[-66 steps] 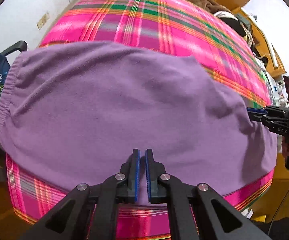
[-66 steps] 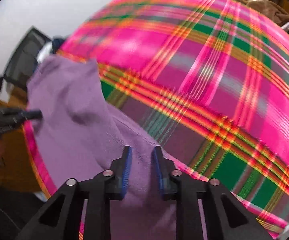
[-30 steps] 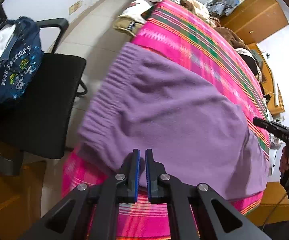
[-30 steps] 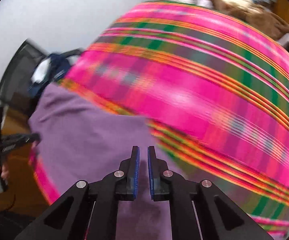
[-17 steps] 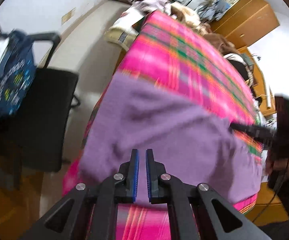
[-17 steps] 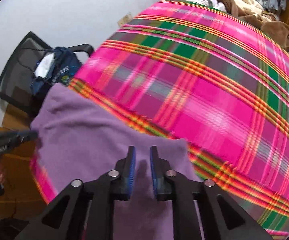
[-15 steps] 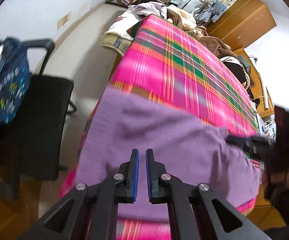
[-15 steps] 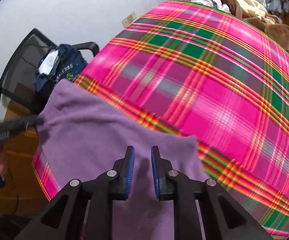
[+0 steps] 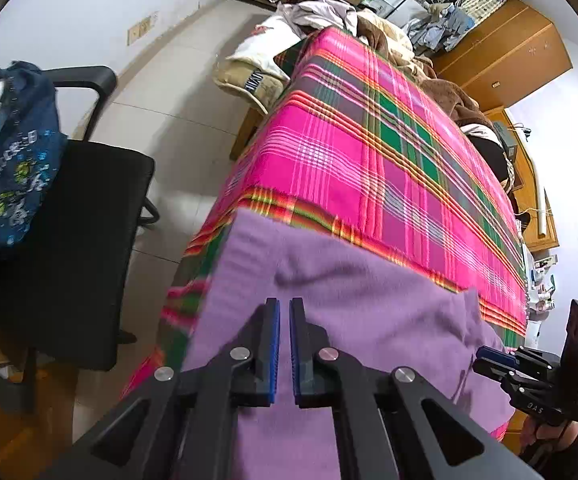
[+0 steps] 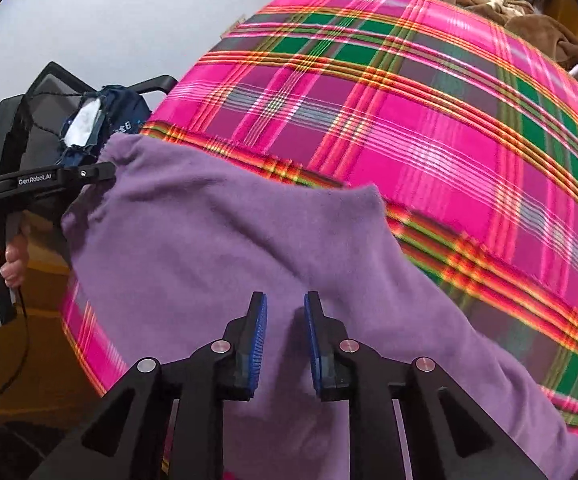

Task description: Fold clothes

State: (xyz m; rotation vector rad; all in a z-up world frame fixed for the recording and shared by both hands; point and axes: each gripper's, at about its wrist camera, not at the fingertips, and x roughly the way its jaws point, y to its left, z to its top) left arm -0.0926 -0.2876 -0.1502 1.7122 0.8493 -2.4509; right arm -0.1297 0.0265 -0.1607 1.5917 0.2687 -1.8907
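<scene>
A purple garment (image 9: 353, 320) lies across the near end of a pink plaid bed cover (image 9: 369, 152) and hangs over its edge. My left gripper (image 9: 283, 304) points down at the garment's left part, jaws shut. In the right wrist view the left gripper (image 10: 107, 170) pinches the garment's far left corner, where the cloth puckers. My right gripper (image 10: 285, 300) hovers over the purple garment (image 10: 217, 248), its jaws opening; the cloth lies below them and the pads press on nothing. The right gripper (image 9: 485, 354) also shows at the garment's right edge.
A black office chair (image 9: 81, 216) with a blue bag (image 9: 9, 160) stands left of the bed on tiled floor (image 9: 177, 92). Piled clothes and blankets (image 9: 321, 16) lie at the bed's far end. A wooden wardrobe (image 9: 501, 52) stands at the back right.
The right jaws, shut a second ago, have parted. The purple garment has slid toward the bed's near end, baring more plaid. The left jaws stay shut.
</scene>
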